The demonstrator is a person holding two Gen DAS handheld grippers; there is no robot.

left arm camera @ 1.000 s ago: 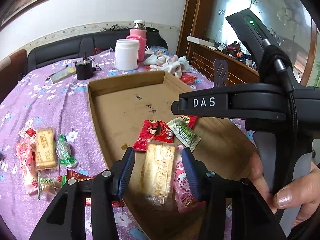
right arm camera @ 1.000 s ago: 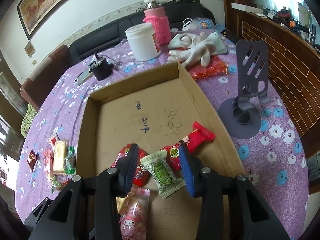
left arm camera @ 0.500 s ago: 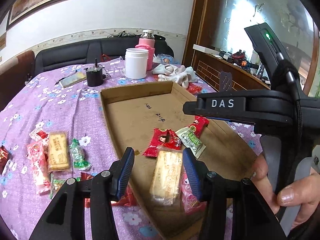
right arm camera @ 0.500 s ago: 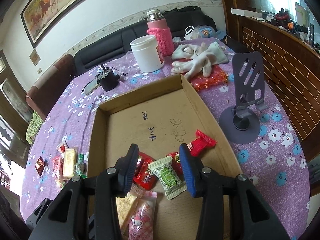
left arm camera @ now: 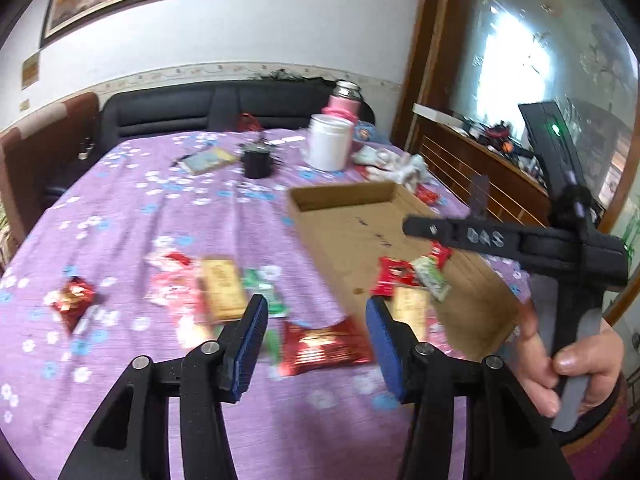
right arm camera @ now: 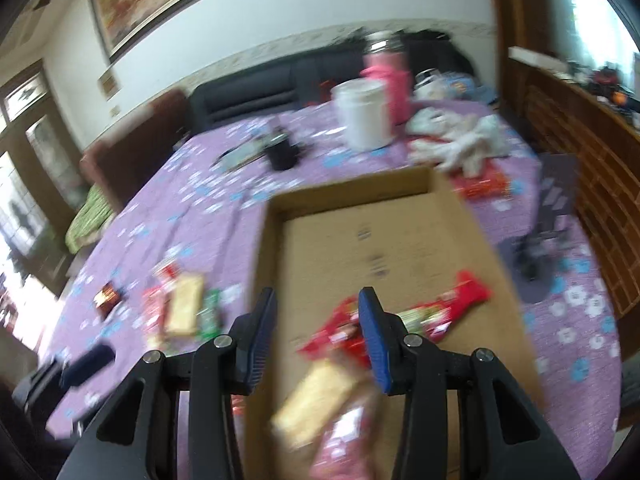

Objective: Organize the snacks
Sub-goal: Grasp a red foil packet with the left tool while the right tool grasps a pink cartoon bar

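purple tablecloth (left arm camera: 160,208), cardboard tray (right arm camera: 472,216), left gripper (left arm camera: 316,336) open over red packet (left arm camera: 324,346)

A table covered by a purple floral cloth (left arm camera: 132,216) is seen. On it are laid a cardboard tray (right arm camera: 276,216), loose snack packets (left arm camera: 222,288), a white jar (left arm camera: 330,142), a black cup (left arm camera: 256,162) and white gloves (right arm camera: 460,140).

L claw (left arm camera: 316,338) & R claw (right arm camera: 318,334) agape, empty
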